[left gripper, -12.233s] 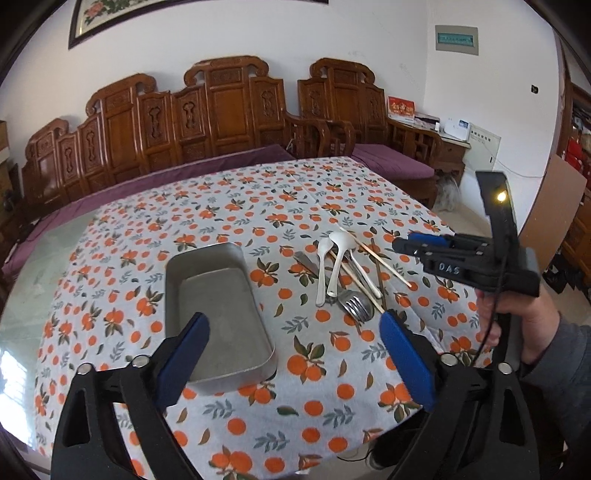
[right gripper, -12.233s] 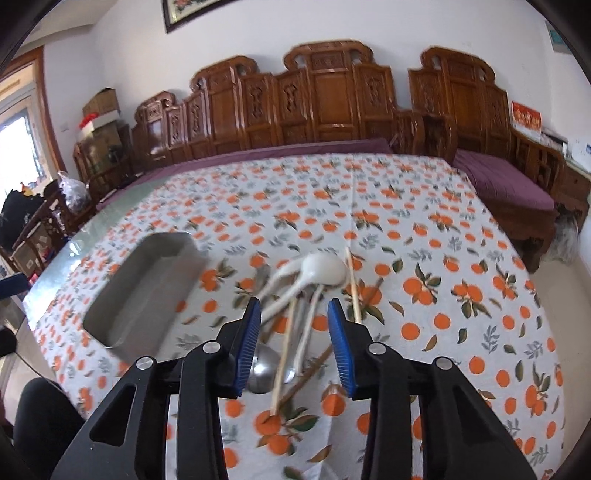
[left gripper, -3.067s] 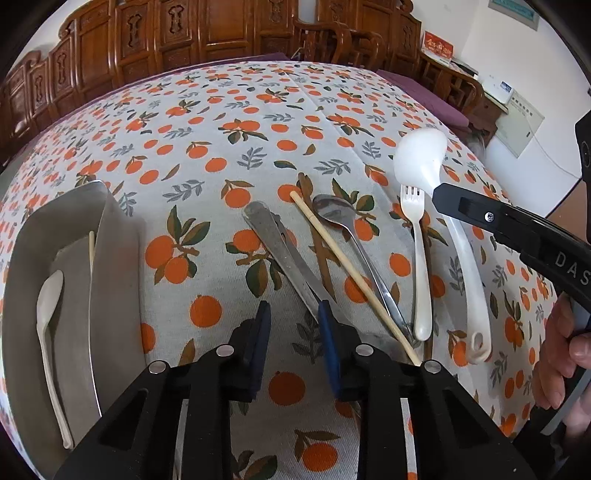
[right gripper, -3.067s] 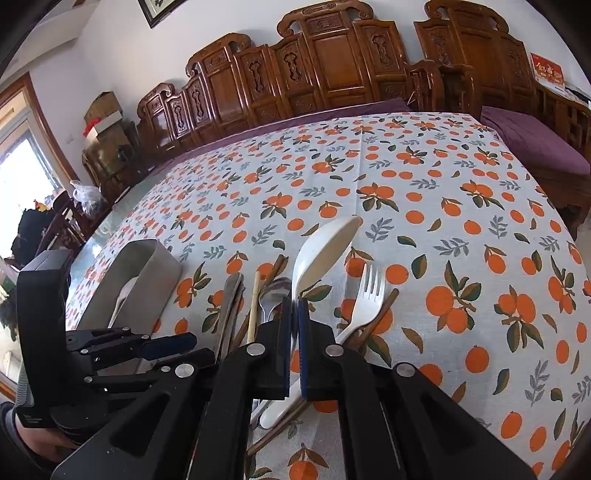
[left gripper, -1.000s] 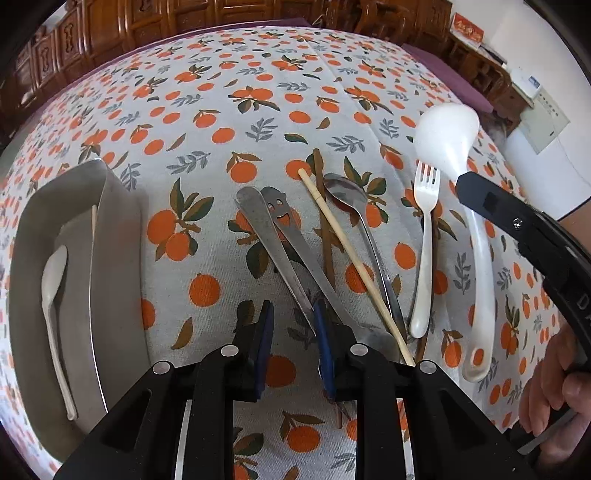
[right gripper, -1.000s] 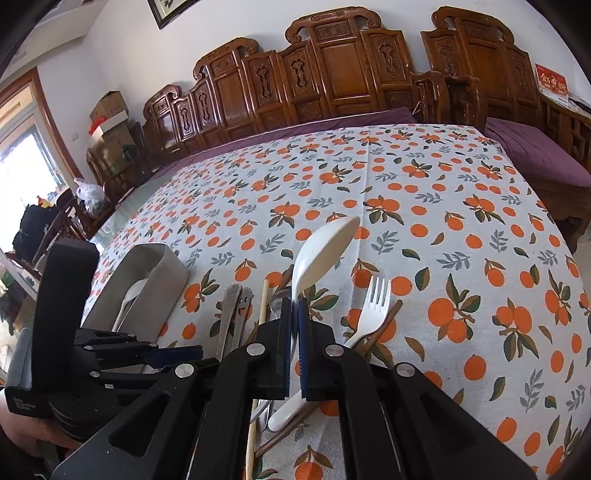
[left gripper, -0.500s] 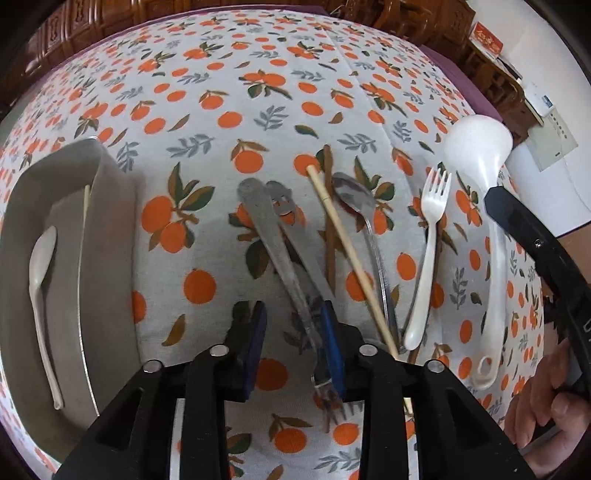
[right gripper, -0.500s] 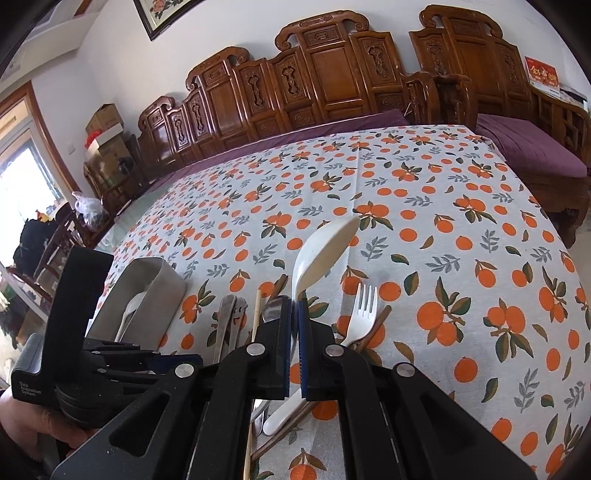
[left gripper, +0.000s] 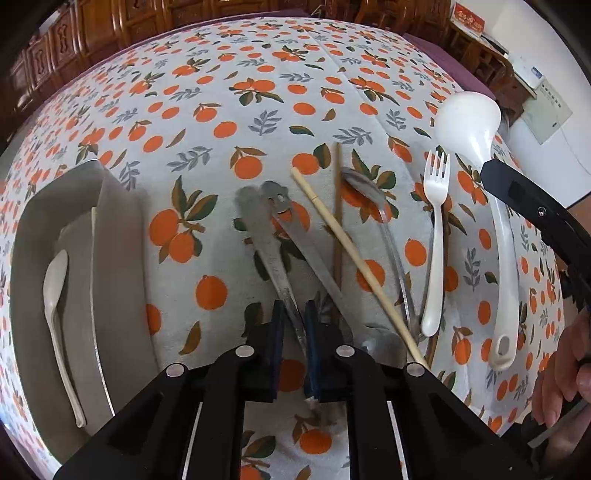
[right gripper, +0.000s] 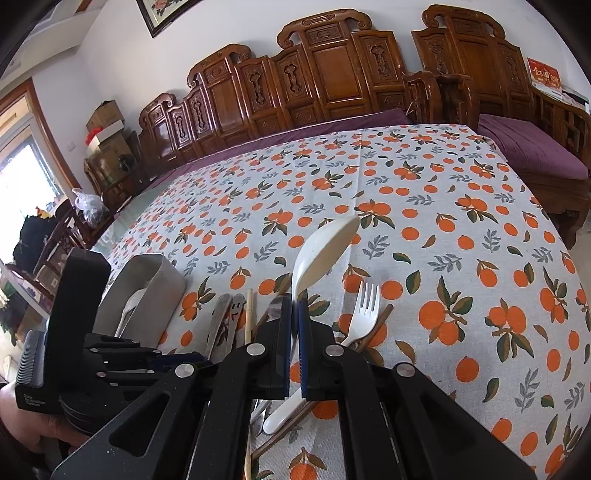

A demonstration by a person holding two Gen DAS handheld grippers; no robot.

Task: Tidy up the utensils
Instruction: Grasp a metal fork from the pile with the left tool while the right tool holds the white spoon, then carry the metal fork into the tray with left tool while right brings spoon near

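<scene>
Two hand-held grippers [left gripper: 293,325] [right gripper: 294,314], utensils clamped.

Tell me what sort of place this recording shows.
Most likely a home living or dining room: a table under an orange-print tablecloth, carved wooden sofa benches with purple cushions along the wall, and a framed picture.

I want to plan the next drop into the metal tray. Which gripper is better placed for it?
Left, probably. The left gripper is closed on a metal utensil right beside the metal tray. The right gripper holds the white ladle farther from it.
</scene>
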